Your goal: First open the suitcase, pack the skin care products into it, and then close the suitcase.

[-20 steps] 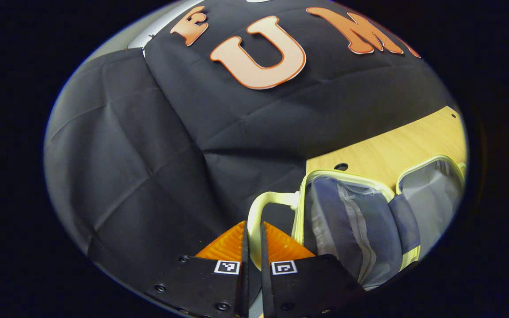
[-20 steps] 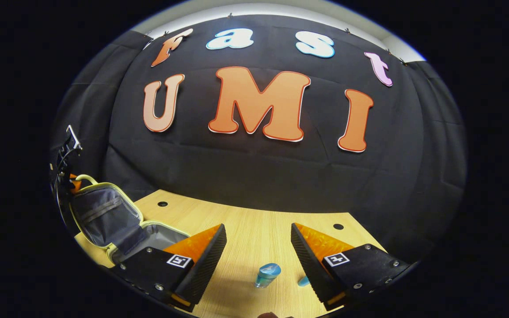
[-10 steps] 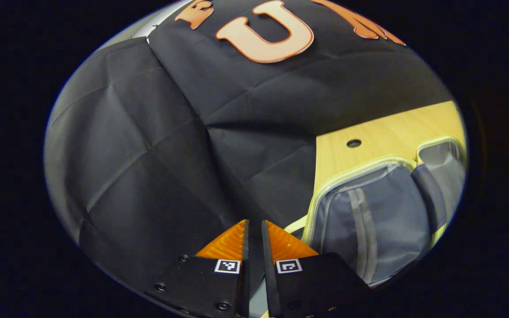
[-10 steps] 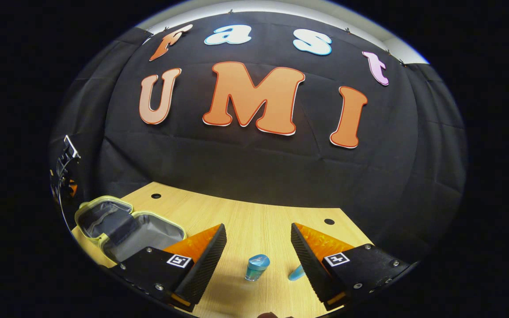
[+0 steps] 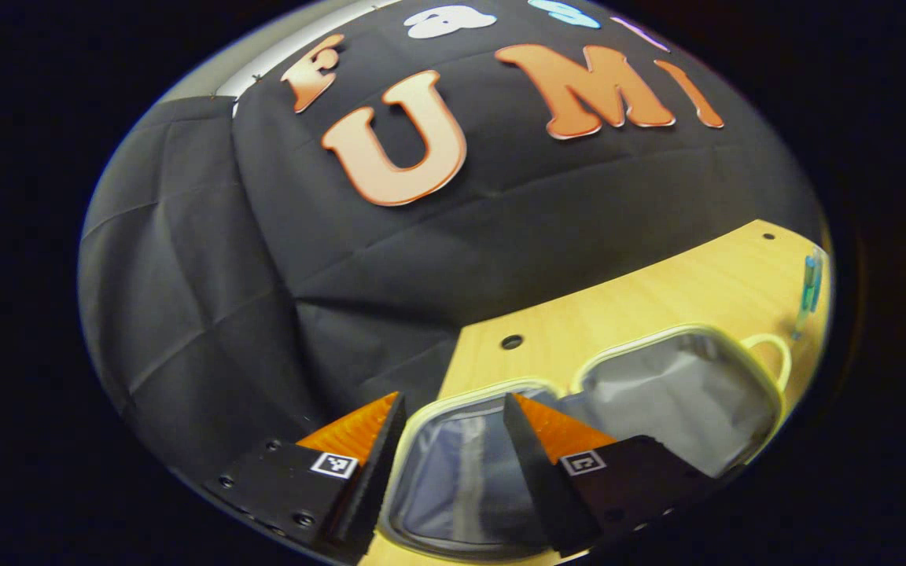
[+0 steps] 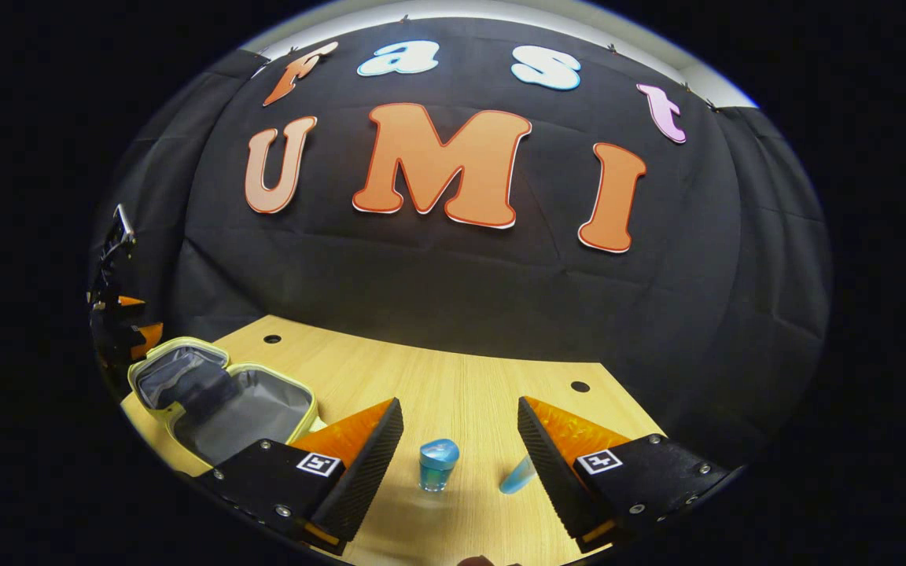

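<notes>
Suitcase (image 6: 221, 397): small, pale-yellow trim, grey lining. Lies spread fully open and flat at the left end of the tabletop (image 6: 453, 385), both halves facing up, presumably so products can be dropped straight in. Opening step judged done; packing not yet begun; nothing seen inside.

Left gripper (image 5: 453, 424): poised above the suitcase half (image 5: 461, 479) nearest it, the half's rim showing between its fingers. Fingers parted, nothing between them. In the right gripper view it sits at the far left, just beyond the suitcase.

Suitcase handle loop (image 5: 767, 358): at the end of the other half, farthest from the left gripper.

Right gripper (image 6: 459, 428): right of the suitcase, held low over the tabletop and aimed forward. Fingers wide apart, empty, framing the bottle, probably lined up for a pick.

Blue-capped bottle (image 6: 438, 464): upright on the tabletop, right of the suitcase, apart from both fingers.

Blue tube (image 6: 517, 475): lying on the tabletop further right, partly hidden by the right gripper's finger.
</notes>
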Action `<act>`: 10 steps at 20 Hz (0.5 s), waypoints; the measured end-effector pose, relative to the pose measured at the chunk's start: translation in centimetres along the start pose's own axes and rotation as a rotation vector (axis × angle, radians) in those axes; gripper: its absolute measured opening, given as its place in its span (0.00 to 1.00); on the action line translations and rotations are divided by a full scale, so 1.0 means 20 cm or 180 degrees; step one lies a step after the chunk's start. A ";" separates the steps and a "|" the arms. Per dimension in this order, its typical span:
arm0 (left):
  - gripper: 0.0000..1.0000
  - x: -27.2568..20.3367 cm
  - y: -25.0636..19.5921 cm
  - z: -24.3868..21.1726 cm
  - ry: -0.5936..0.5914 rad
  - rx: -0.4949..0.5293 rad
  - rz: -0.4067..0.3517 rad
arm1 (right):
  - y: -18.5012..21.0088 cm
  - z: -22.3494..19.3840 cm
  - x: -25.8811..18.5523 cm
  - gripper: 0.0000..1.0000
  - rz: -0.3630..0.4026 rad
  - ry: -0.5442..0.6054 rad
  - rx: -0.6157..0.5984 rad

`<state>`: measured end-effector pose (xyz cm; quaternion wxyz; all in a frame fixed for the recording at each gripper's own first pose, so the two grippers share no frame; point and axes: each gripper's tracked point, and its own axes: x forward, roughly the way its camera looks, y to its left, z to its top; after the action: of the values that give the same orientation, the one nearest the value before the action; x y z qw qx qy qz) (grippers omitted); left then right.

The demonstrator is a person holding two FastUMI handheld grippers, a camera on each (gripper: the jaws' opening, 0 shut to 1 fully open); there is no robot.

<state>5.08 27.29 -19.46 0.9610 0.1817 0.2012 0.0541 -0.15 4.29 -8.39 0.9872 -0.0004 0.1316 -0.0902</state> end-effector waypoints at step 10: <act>0.93 -0.24 -1.16 0.40 -0.0380 -0.0015 -0.1237 | -0.23 -0.24 0.00 0.94 -0.0112 0.0208 0.0004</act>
<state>4.63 2.29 -19.53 0.9641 0.1401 0.1750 -0.1427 -2.16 -0.12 -12.85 0.9806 0.0008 0.1637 -0.1075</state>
